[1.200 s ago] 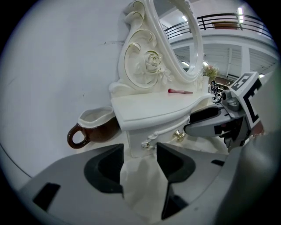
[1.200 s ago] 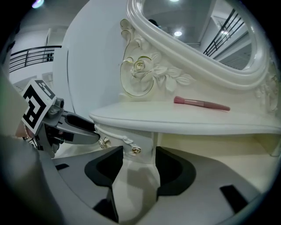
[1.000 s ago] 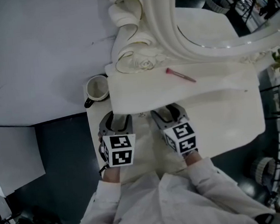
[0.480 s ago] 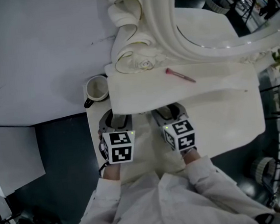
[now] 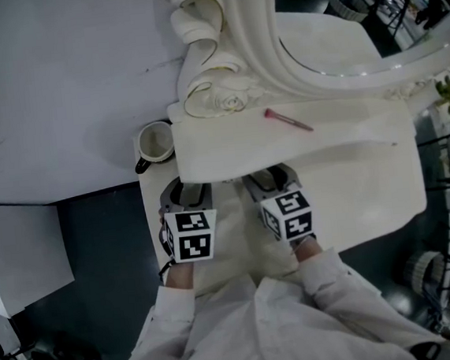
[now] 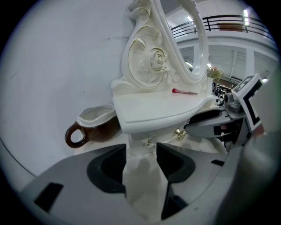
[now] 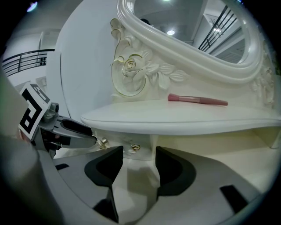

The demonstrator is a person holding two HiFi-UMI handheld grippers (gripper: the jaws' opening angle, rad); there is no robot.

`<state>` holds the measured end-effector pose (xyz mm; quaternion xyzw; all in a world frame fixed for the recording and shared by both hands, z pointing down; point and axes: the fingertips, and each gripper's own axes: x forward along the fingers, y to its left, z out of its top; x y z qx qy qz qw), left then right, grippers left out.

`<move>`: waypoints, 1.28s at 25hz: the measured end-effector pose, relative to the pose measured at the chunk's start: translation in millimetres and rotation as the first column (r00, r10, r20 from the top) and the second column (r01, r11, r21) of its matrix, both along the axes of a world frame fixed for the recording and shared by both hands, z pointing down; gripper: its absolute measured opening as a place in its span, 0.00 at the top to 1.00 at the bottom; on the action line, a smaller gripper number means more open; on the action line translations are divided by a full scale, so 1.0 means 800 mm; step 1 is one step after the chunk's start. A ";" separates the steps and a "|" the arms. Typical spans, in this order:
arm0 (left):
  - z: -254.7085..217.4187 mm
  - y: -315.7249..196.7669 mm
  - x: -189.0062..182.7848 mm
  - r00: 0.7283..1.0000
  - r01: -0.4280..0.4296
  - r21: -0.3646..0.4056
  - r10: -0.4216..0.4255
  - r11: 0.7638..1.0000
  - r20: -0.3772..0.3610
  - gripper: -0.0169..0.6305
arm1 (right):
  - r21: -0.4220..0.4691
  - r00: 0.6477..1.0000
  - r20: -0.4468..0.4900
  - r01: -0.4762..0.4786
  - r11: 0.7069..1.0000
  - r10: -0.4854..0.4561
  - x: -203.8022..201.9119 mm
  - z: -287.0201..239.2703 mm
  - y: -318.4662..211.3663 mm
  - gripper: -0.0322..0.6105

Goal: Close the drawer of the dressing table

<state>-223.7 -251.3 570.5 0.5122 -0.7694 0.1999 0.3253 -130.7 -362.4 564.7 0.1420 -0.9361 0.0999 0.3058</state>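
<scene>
Both jaw pairs apart; drawer front between them.

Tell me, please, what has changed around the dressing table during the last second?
The left gripper and the right gripper moved slightly forward, toward the front of the dressing table. Nothing was taken hold of or let go; both pairs of jaws stand apart. The pink brush and the mug stayed in place.

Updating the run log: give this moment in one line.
left claw: open, facing drawer knob | right claw: open, facing other knob | brush: on tabletop
</scene>
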 end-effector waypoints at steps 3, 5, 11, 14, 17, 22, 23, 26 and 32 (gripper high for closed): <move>-0.003 0.001 0.002 1.000 -0.002 0.010 0.002 1.000 0.001 0.64 | 0.009 1.000 -0.006 -0.021 1.000 0.021 0.004 0.000 -0.003 0.63; -0.004 0.003 0.005 1.000 0.000 0.017 0.000 1.000 -0.006 0.64 | -0.002 0.999 -0.001 -0.038 0.999 0.038 0.009 0.000 -0.005 0.63; -0.019 0.015 0.027 0.999 -0.049 0.040 0.049 0.998 0.013 0.64 | -0.035 0.999 0.022 -0.046 0.998 0.046 0.027 -0.008 0.012 0.63; -0.032 0.025 0.033 0.997 -0.068 0.046 0.067 0.997 0.026 0.64 | -0.047 0.998 0.053 -0.038 0.998 0.041 0.032 -0.020 0.024 0.63; -0.045 0.033 0.042 0.996 -0.086 0.073 0.086 0.994 0.012 0.64 | -0.061 0.995 0.097 -0.030 0.998 0.036 0.034 -0.037 0.039 0.63; -0.078 0.041 0.057 0.992 -0.123 0.145 0.124 0.982 0.003 0.64 | -0.059 0.986 0.166 0.019 0.998 -0.009 0.036 -0.075 0.073 0.63; -0.086 0.041 0.060 0.991 -0.131 0.160 0.132 0.978 0.007 0.64 | -0.048 0.984 0.177 0.027 0.998 -0.018 0.036 -0.083 0.078 0.63; -0.111 0.042 0.071 0.986 -0.162 0.204 0.164 0.966 0.007 0.64 | -0.028 0.975 0.219 0.044 0.999 -0.036 0.037 -0.109 0.091 0.63; -0.131 0.049 0.089 0.975 -0.221 0.225 0.217 0.949 0.043 0.64 | 0.012 0.978 0.208 -0.023 1.000 0.020 0.052 -0.124 0.094 0.80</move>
